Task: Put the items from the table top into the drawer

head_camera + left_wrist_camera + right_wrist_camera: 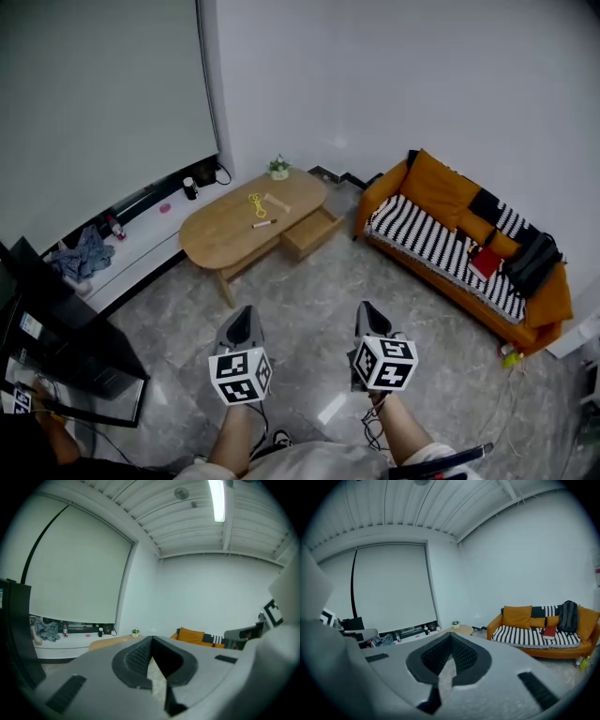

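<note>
Left hand-held gripper [242,317], right hand-held gripper [367,314]: both clenched, empty, approach pending. Yellow looped item [258,202], dark pen [264,223]: far oval wooden worktop [220,239], beside open wooden drawer [311,234] awaiting them.

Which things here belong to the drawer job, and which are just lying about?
Job: yellow rings, pen, pale stick, perhaps the potted plant, all on the table; open drawer.
Lying about: sofa, backpack, red book, blue cloth, black cup.
</note>
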A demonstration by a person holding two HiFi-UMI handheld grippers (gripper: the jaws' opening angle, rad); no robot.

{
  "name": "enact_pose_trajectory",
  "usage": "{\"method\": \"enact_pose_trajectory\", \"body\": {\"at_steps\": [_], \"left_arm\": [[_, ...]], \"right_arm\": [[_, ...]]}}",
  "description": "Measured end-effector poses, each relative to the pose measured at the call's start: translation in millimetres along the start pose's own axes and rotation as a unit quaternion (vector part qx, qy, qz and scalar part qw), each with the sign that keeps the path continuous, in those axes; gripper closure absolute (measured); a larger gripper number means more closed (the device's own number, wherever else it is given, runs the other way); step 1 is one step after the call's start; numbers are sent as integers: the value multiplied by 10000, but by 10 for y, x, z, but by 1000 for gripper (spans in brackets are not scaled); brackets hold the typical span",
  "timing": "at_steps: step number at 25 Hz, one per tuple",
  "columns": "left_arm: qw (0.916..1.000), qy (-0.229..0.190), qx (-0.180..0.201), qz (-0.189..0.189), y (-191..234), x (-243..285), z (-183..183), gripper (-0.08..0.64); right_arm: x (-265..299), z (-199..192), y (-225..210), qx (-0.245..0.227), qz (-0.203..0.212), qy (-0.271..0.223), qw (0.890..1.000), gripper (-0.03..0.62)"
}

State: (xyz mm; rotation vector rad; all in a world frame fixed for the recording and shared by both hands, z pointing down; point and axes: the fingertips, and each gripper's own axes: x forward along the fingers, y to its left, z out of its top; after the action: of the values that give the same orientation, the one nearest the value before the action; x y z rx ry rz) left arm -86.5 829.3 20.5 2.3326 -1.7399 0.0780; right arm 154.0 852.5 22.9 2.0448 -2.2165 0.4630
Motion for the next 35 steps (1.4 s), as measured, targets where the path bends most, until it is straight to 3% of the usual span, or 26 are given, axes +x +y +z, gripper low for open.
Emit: {"method": "enact_pose_trajectory", "body": {"at_steps": [15,22,29,35], "left_arm": [[9992,154,225,-278,695,219,21,557],[9990,261,125,-344,869,524,4,557],[9992,309,49,-256,1013,1081,-17,557],[9992,389,-5,-134,1073,1886,61,557]], "right_arm": [[360,-159,488,444,-324,9,9985,600],[614,-186,459,476,-521,176,9973,600],[1228,-102,346,476,-503,251,9973,600],[2039,150,85,464,-447,295,9975,600]]}}
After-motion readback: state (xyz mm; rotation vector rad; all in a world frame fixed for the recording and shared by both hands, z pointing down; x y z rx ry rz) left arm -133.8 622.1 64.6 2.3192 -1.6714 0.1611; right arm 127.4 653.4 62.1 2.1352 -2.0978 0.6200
